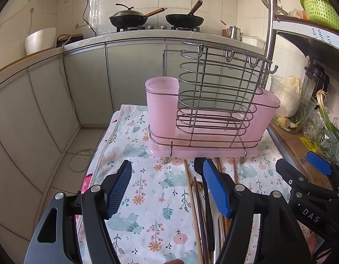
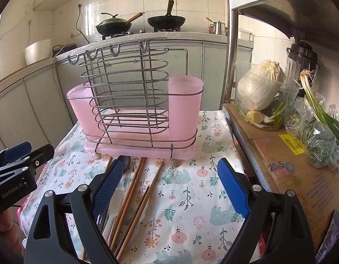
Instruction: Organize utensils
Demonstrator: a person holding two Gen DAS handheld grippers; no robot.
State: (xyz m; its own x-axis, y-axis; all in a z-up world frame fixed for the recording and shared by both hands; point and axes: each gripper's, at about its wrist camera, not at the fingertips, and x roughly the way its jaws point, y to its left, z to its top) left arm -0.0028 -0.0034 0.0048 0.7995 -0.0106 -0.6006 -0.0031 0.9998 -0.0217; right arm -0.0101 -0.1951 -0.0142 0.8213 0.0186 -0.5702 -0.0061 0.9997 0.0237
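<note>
My left gripper [image 1: 167,189] hovers spread wide and empty over the floral cloth [image 1: 147,209]. Just right of it the chopsticks [image 2: 134,189] lie loose in front of the wire rack [image 2: 134,101], whose pink cups [image 2: 184,103] stand empty. My right gripper [image 2: 168,189] is spread too, holding nothing. I judge the first pick wants one stick pinched near its middle, then dropped upright into a cup. A dark spoon [image 2: 125,161] lies among the sticks; the box [image 2: 286,160] of greens crowds the right edge
</note>
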